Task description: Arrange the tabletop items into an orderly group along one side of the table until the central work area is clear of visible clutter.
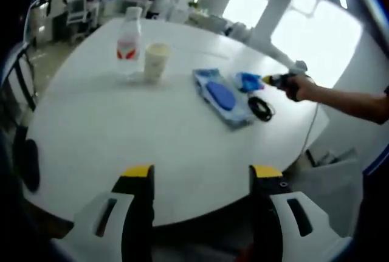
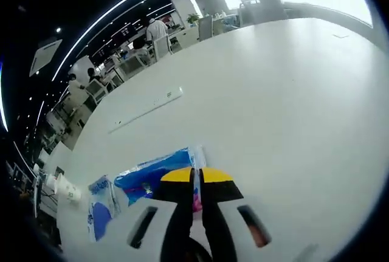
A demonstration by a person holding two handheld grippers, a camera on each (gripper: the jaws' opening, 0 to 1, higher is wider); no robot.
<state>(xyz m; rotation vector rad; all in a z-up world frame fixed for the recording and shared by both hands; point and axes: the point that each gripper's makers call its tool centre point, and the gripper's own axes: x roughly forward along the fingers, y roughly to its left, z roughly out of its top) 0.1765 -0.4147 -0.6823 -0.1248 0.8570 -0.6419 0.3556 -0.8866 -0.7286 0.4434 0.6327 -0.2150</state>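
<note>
Left gripper view showed the left gripper (image 1: 199, 172) hanging over the near edge of the white surface (image 1: 121, 134), its fingers spread wide with nothing between them. Far across stood a water bottle (image 1: 128, 46) beside a paper cup (image 1: 156, 60); right of these lay a long blue packet (image 1: 222, 98), its long axis running near to far, then a black cable coil (image 1: 261, 108). The right gripper (image 2: 196, 175), much nearer, had its fingers pressed together on a small blue pouch (image 2: 155, 175) lying flat just ahead.
</note>
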